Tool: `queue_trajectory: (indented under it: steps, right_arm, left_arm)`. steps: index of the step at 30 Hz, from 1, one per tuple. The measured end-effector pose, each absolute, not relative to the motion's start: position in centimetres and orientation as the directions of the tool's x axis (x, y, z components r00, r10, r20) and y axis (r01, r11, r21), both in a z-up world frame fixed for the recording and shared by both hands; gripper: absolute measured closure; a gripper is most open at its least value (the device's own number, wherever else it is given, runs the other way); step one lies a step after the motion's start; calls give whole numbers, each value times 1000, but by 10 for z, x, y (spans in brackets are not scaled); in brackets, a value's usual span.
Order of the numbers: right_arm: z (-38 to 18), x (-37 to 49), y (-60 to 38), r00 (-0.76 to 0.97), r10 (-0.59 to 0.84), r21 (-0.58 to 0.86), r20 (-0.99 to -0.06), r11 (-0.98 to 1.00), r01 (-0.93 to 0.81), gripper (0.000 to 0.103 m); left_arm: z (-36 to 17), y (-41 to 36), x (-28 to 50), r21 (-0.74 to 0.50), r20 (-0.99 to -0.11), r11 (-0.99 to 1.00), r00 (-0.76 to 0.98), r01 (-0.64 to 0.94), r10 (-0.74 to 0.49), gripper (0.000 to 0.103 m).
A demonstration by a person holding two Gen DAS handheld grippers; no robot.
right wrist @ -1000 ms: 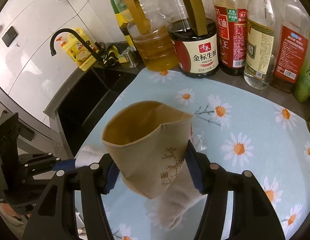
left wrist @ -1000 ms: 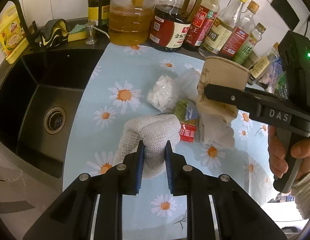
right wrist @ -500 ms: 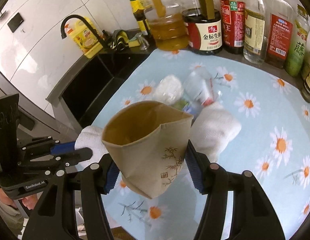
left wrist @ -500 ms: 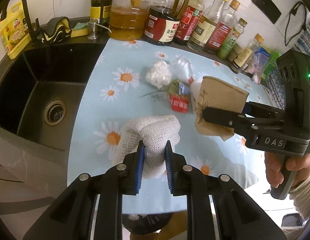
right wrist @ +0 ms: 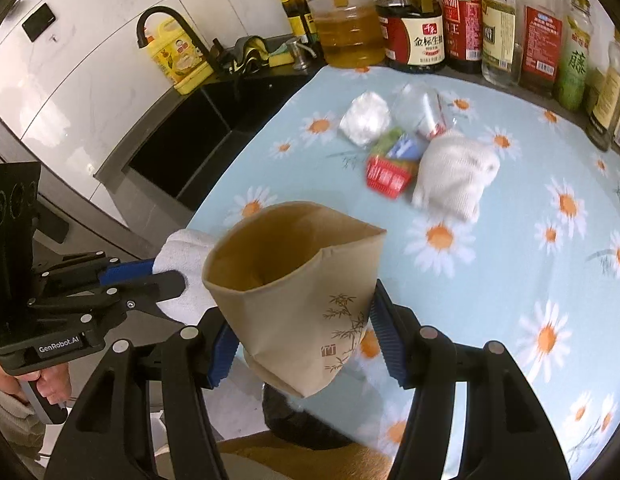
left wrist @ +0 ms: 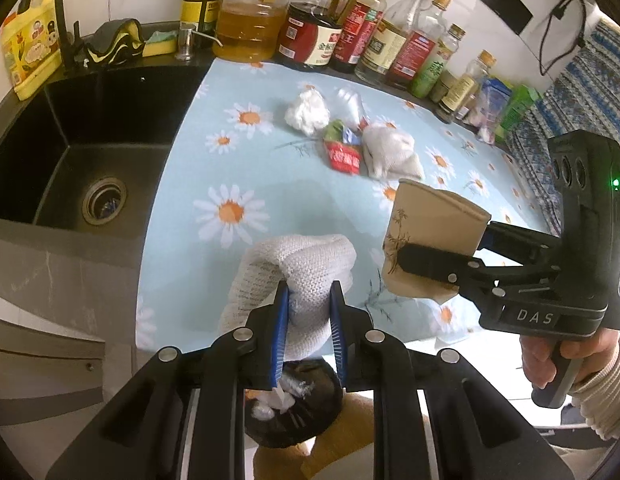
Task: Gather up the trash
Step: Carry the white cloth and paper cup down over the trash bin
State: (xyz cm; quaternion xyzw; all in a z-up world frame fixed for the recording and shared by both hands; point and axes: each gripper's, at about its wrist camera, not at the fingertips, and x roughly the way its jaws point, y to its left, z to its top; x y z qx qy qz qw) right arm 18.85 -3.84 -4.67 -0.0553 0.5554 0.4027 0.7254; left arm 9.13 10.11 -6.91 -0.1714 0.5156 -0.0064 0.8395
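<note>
Grippers at counter's front edge: left gripper (left wrist: pixel 308 320) clamps white glove (left wrist: pixel 298 272), right gripper (right wrist: pixel 306 332) squeezes paper cup (right wrist: pixel 294 280) (crumpled).

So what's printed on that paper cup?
Brown bamboo sprigs on the tan paper cup, clearest in the right wrist view.

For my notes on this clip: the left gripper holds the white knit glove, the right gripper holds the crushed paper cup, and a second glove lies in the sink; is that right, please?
Not quite. The second glove lies on the daisy cloth beside the red wrapper, not in the sink, as the right wrist view shows. The rest stands: left gripper on the white knit glove, right gripper on the paper cup.
</note>
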Motion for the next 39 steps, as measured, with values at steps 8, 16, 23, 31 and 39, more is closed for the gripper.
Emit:
queue_trajectory:
  steps: [8, 16, 23, 31, 39]
  right_arm:
    - [-50, 150, -43, 52, 507, 354, -860, 667, -655, 43]
    - [-63, 117, -49, 27, 476, 344, -879, 672, -655, 43]
    - [-76, 86, -47, -16, 477, 359, -879, 639, -681, 43]
    - [-102, 61, -51, -41, 441, 350, -897, 648, -676, 43]
    - [-135, 43, -65, -63, 391, 335, -918, 682, -650, 43]
  left_arm:
    - [-77, 95, 60, -324, -859, 934, 461, -152, -223, 85]
    - [-97, 92, 28, -358, -871, 921, 410, -151, -271, 85]
    - [-123, 87, 7, -374, -888, 915, 342, -149, -307, 91]
    - [-163, 84, -8, -394, -902, 902, 262, -174, -343, 91]
    - [-197, 80, -11, -399, -911, 897, 190, -191, -366, 91]
